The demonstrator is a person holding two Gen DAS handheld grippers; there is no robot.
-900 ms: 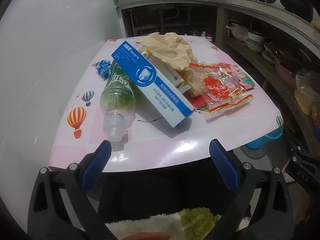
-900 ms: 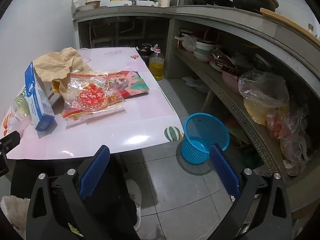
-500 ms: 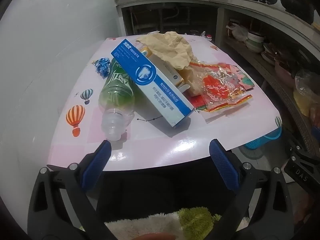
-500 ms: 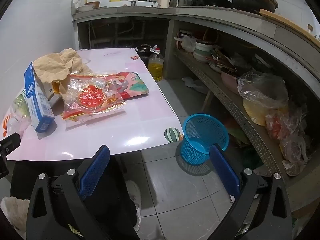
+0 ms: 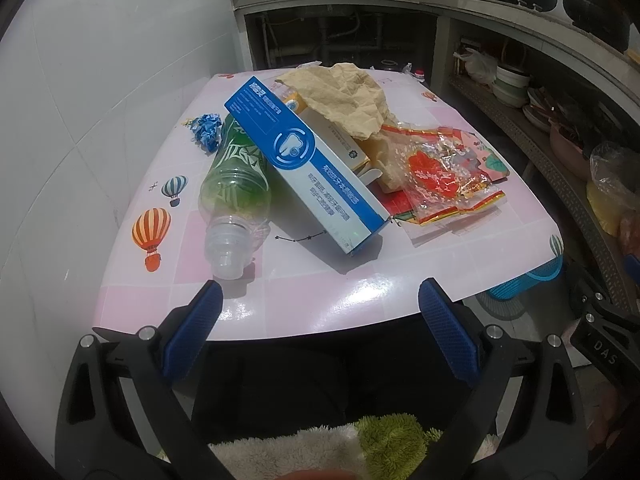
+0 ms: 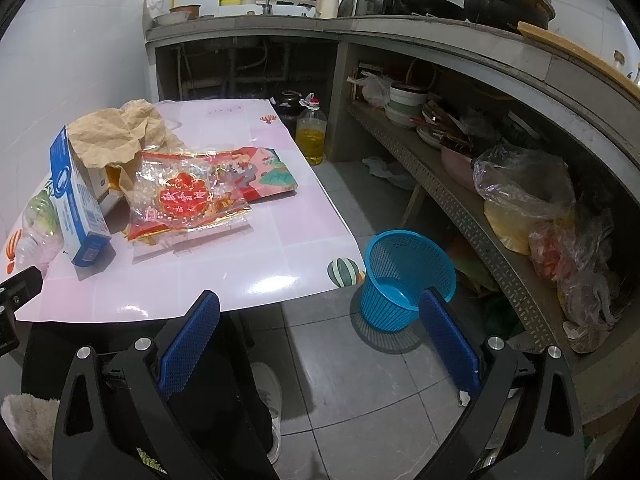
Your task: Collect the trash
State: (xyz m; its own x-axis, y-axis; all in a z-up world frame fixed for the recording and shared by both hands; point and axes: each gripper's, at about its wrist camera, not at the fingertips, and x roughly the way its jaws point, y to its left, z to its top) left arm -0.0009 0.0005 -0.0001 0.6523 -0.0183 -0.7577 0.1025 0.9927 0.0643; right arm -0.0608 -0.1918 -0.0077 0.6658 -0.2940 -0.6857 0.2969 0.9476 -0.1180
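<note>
Trash lies on a pink table [image 5: 304, 304] [image 6: 224, 264]: a green plastic bottle [image 5: 236, 188] on its side, a blue toothpaste box [image 5: 308, 168] [image 6: 74, 196] leaning across it, crumpled brown paper [image 5: 344, 96] [image 6: 112, 136], a red and clear wrapper [image 5: 440, 172] [image 6: 188, 196] and a small blue foil scrap [image 5: 208, 130]. A blue mesh basket [image 6: 404, 280] stands on the floor to the right of the table. My left gripper [image 5: 320, 312] hangs open before the table's near edge, empty. My right gripper [image 6: 320, 320] is open and empty over the floor, left of the basket.
A concrete counter and low shelf [image 6: 460, 200] with bowls and plastic bags run along the right. An oil bottle [image 6: 312, 136] stands on the floor behind the table. A white wall [image 5: 80, 120] borders the table's left. A person's dark trousers [image 5: 320, 380] and shoe [image 6: 268, 392] show below.
Both views have crept slightly closer to the table and basket. Nothing on the table has moved, and both grippers stay open.
</note>
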